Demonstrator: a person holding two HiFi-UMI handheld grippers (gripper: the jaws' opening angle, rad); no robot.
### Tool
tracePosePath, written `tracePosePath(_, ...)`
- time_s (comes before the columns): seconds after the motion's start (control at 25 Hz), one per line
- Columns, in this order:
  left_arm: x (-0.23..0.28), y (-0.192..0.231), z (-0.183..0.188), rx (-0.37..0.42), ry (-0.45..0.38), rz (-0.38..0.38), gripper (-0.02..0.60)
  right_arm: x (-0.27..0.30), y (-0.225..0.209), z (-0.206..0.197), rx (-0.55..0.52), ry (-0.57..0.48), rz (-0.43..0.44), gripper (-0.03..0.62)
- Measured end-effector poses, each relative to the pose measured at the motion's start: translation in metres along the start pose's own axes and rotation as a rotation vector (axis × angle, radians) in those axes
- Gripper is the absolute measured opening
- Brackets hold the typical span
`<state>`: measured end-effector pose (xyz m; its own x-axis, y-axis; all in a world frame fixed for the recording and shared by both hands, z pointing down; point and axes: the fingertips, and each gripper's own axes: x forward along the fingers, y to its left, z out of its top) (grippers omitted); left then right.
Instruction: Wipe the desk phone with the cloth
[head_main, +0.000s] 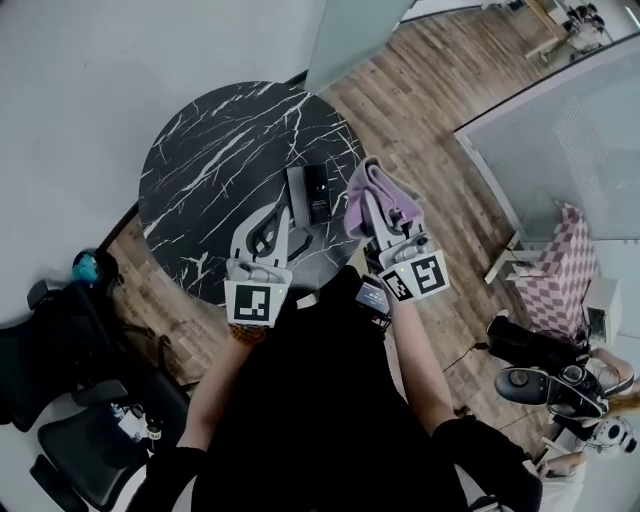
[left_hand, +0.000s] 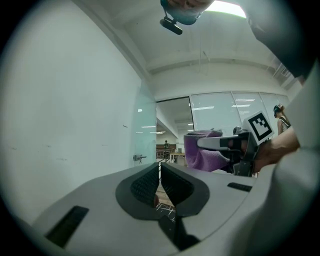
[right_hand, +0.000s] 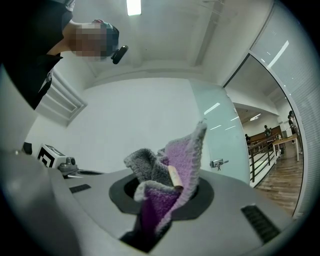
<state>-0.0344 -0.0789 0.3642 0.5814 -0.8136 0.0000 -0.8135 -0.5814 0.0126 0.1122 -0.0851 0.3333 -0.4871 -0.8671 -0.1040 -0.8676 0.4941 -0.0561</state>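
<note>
The desk phone (head_main: 312, 193) is black and roughly rectangular. It lies flat on the round black marble table (head_main: 215, 160), close to the table's near right edge, with its long side running from near to far. The cloth (head_main: 375, 192) is purple on one face and grey on the other. It is bunched and pinched between the jaws of the right gripper (right_hand: 162, 200), with loose folds sticking up past the jaw tips. It is held just right of the phone and does not touch it.

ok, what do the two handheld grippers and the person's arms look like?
The left gripper and right gripper are pale grey moulded plastic shells with a black recess round the jaws. The left's pads are black and ribbed. Each carries a white cube with black square markers. No cables show. The person wears a black short-sleeved top.
</note>
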Motion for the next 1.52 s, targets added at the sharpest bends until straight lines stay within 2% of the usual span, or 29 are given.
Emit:
tracePosePath(0.24,0.014,0.011,-0.023,0.009,0.045,0.02,0.021,0.031,-0.023,-0.041,0.033,0.038,0.006,0.094)
tracePosePath(0.4,0.023,0.016,-0.027,0.021,0.025,0.035,0.021,0.053,-0.04,-0.072,0.064,0.071,0.016,0.095)
tracePosePath(0.64,0.029,0.023,-0.036,0.038,0.044,0.051,0.021,0.085,-0.048,-0.116,0.093,0.137,0.039,0.095)
tracePosePath(1.0,0.032,0.014,-0.049,0.047,0.071,0.03,0.022,0.129,-0.039,-0.188,0.115,0.242,0.106,0.095)
tracePosePath(1.12,0.03,0.013,-0.054,0.077,0.09,0.022,0.021,0.139,-0.033,-0.216,0.123,0.302,0.139,0.095)
tracePosePath(1.4,0.031,0.015,-0.062,0.031,0.096,0.033,0.022,0.147,-0.043,-0.271,0.284,0.405,0.093,0.095)
tracePosePath(1.52,0.029,0.019,-0.066,0.031,0.112,0.042,0.022,0.15,-0.039,-0.287,0.314,0.43,0.086,0.095)
